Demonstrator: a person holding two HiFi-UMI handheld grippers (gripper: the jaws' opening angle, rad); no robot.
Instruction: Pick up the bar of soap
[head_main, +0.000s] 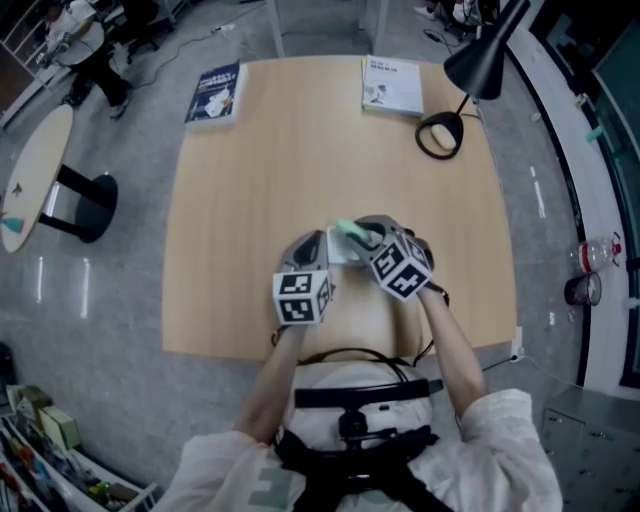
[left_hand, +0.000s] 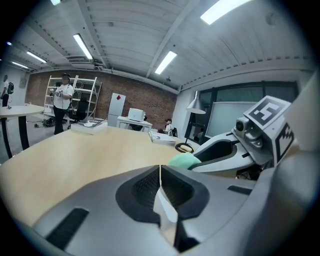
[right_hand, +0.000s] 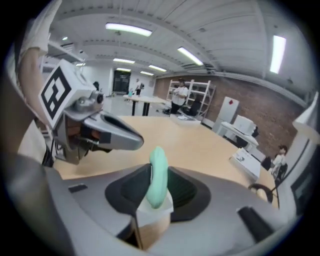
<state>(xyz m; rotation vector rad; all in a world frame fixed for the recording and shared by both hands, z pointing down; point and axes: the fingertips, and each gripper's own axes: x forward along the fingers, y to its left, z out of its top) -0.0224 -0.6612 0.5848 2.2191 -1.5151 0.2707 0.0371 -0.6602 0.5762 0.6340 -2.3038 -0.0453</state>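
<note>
Currently we clamp the green soap bar (right_hand: 158, 165) in the right gripper (right_hand: 159, 182) fingers, left gripper (left_hand: 160, 172) closed on white wrapping (left_hand: 165, 210); overtightening could squirt it out.

Grey left hand-held gripper (left_hand: 160, 172), right hand-held gripper (right_hand: 157, 186), black-and-white marker cubes (head_main: 302, 297), white sleeves (head_main: 512, 445), black harness (head_main: 352, 396).

Head view: soap (head_main: 350, 229) mostly covered by the right gripper (head_main: 362, 236) and its marker cube (head_main: 402, 268), only one green end out. Lamp (head_main: 485, 55) arm cut by the top edge. Print on blue book (head_main: 215, 93) and white book (head_main: 391, 84) too small to read

Left gripper view: soap (left_hand: 184, 160) half hidden behind the left gripper (left_hand: 160, 172) body. Thin white piece (left_hand: 166, 212) pinched between its jaws, kind unclear

Right gripper view: lower end of soap (right_hand: 158, 175) hidden behind a white piece (right_hand: 150, 210)
</note>
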